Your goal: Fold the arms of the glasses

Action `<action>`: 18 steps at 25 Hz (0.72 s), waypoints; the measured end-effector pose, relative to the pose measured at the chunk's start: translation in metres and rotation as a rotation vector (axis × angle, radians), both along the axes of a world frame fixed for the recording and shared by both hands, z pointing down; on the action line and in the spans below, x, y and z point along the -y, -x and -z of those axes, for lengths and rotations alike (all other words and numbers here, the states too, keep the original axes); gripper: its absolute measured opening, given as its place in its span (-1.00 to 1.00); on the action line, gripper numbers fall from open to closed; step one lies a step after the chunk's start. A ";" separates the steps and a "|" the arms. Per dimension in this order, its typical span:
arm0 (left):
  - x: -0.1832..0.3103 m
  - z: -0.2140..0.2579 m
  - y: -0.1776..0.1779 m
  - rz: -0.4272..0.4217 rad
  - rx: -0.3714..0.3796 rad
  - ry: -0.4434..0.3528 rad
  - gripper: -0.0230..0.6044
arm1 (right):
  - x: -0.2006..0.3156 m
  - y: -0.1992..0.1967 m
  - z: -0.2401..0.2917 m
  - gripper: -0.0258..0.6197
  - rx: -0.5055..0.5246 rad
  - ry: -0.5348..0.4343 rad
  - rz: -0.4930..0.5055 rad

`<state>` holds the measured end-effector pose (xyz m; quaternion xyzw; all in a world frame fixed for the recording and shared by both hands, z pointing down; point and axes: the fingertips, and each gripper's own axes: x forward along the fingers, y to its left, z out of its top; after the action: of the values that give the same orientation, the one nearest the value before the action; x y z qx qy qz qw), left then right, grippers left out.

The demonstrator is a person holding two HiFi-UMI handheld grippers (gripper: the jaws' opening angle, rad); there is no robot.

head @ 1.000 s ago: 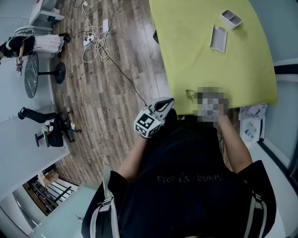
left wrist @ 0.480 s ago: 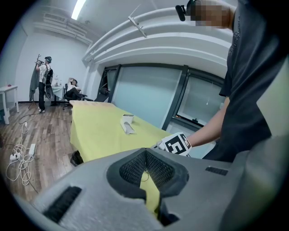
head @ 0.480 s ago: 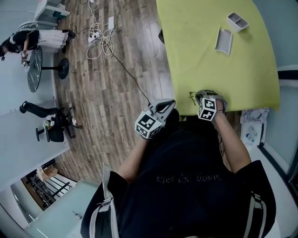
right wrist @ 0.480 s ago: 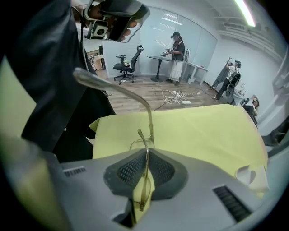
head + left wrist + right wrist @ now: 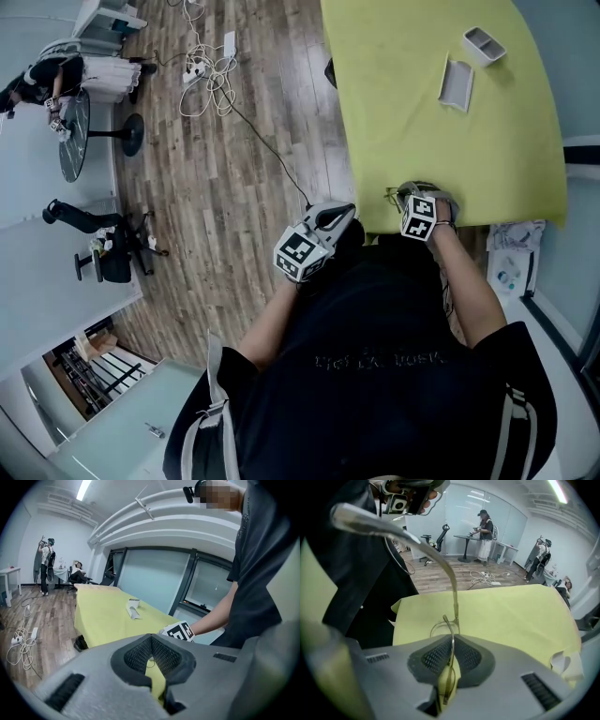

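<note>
Thin metal-rimmed glasses [image 5: 389, 196] lie at the near edge of the yellow table [image 5: 422, 112]. My right gripper [image 5: 403, 195] is at them. In the right gripper view my right gripper [image 5: 451, 639] is shut on one arm of the glasses [image 5: 451, 641], which runs between the pads. A lens rim rests on the cloth just beyond, and the other arm [image 5: 454, 595] stands up from it. My left gripper [image 5: 343, 215] hangs off the table's near left corner. In its own view the left gripper [image 5: 151, 639] is shut with nothing in it.
A white open case [image 5: 457, 84] and a small white tray [image 5: 485, 43] lie at the table's far right. Cables and a power strip [image 5: 211, 75] trail over the wooden floor on the left. Chairs, a round table and people stand farther off.
Both grippers keep nearly the same places at the table's near edge. The head view has drifted slightly to the right.
</note>
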<state>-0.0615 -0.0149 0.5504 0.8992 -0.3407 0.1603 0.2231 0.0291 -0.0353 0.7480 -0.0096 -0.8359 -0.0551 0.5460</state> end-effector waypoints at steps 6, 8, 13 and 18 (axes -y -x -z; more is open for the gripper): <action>0.000 0.002 0.003 0.002 -0.006 -0.003 -0.87 | 0.001 0.003 0.000 -0.82 0.002 -0.011 -0.019; -0.001 0.000 0.003 0.000 -0.007 -0.004 -0.87 | 0.001 0.005 0.001 -0.82 0.019 -0.013 -0.037; -0.001 0.001 0.003 -0.007 -0.014 -0.007 -0.87 | 0.003 0.005 0.015 -0.81 0.080 -0.011 -0.103; 0.002 0.002 0.001 -0.013 -0.028 -0.013 -0.87 | 0.007 0.002 0.032 -0.81 0.148 0.011 -0.201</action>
<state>-0.0627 -0.0168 0.5479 0.9051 -0.3325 0.1468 0.2209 0.0270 -0.0420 0.7156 0.0751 -0.8710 0.0039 0.4854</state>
